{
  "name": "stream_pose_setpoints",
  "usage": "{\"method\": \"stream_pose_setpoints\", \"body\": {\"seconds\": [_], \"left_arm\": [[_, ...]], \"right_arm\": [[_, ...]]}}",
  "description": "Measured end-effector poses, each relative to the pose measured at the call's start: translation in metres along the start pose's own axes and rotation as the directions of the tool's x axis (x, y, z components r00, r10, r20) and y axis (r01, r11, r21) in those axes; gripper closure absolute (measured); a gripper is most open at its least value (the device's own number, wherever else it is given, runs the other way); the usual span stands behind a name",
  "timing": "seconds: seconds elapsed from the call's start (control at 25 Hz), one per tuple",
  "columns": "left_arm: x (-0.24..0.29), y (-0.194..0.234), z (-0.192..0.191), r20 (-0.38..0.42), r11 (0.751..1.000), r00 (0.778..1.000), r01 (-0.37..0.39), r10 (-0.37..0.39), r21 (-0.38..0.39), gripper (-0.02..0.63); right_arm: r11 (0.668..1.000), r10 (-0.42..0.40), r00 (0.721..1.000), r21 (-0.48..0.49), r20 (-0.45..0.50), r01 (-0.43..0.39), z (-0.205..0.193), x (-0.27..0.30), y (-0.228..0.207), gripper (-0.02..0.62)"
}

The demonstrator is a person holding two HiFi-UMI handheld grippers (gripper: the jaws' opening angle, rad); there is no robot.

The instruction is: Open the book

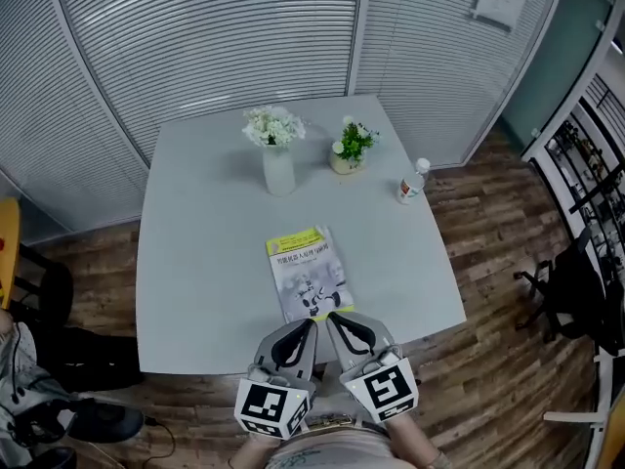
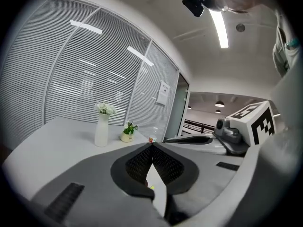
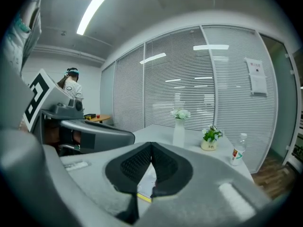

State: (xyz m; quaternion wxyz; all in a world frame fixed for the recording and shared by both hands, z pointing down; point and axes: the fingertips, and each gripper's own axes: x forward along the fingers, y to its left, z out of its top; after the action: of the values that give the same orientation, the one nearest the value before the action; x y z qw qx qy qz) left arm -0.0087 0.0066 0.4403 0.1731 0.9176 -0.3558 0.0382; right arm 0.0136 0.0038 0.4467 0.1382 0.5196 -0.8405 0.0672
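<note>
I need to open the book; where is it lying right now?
In the head view the book lies closed near the front edge of the table, just beyond the left gripper and right gripper, with the white vase farther back.

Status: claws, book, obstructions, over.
Left claw shut, right claw shut, both empty. Yellow-white paperback book closed on grey table, just ahead. White flower vase, potted plant, plastic bottle beyond, clear.

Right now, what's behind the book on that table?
Behind the book stand a vase of white flowers, a potted plant and, to the right, a bottle. Part of the book's near edge is hidden under the left gripper and right gripper.
</note>
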Motion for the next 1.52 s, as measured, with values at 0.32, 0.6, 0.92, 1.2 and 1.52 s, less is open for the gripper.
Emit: {"method": "stream_pose_setpoints", "body": {"seconds": [0.32, 0.6, 0.92, 1.2, 1.52], "left_arm": [[0.039, 0.004, 0.007, 0.027, 0.996, 0.995, -0.093, 0.093, -0.013, 0.607], [0.078, -0.002, 0.012, -0.014, 0.989, 0.989, -0.145, 0.145, -0.003, 0.607], [0.1, -0.004, 0.009, -0.025, 0.976, 0.976, -0.217, 0.217, 0.006, 0.607], [0.117, 0.0, 0.007, -0.013, 0.963, 0.963, -0.27, 0.27, -0.001, 0.607], [0.146, -0.011, 0.0, -0.044, 0.959, 0.959, -0.282, 0.281, -0.017, 0.607]], "right_arm": [[0.992, 0.117, 0.993, -0.045, -0.021, -0.118, 0.006, 0.015, -0.038, 0.594], [0.978, 0.2, 0.979, -0.042, -0.05, -0.202, -0.002, 0.023, -0.074, 0.594], [0.953, 0.283, 0.958, -0.095, -0.055, -0.287, 0.003, 0.033, -0.092, 0.594], [0.953, 0.289, 0.956, -0.074, -0.05, -0.292, -0.002, 0.036, -0.112, 0.594], [0.955, 0.291, 0.957, -0.059, -0.014, -0.291, -0.002, 0.029, -0.134, 0.594]]}}
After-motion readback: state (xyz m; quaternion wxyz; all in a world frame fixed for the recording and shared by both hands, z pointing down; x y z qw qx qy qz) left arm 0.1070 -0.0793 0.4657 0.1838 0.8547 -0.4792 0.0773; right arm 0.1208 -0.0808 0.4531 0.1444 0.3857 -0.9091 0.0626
